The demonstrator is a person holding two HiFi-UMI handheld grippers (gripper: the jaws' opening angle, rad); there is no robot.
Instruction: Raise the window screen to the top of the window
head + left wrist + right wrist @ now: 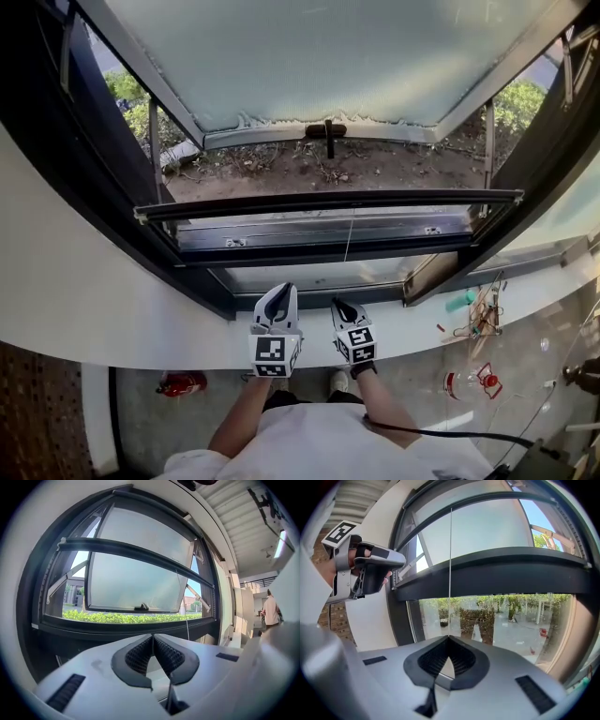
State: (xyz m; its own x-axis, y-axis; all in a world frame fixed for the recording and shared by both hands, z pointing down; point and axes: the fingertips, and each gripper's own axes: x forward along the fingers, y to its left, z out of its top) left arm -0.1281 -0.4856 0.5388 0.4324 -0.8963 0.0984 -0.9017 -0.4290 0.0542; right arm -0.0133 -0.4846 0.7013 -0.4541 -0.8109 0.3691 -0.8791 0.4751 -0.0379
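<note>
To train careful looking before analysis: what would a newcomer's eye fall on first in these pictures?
The big frosted glass window pane is swung outward at the top of the head view, and the dark horizontal screen bar crosses the opening beneath it. Below, at the sill, the right gripper has its tongs shut on a thin white pull cord. The left gripper beside it is shut and empty.

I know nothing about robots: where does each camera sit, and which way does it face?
Head view: on the person's head, looking steeply down at the sill and open window; shows both arms, left gripper, right gripper.
Left gripper view: on the left gripper, facing the window from indoors; shows its shut jaws.
Right gripper view: on the right gripper, facing the window; shows its jaws shut on the cord, plus the left gripper.
Shared: all three show the screen bar.
</note>
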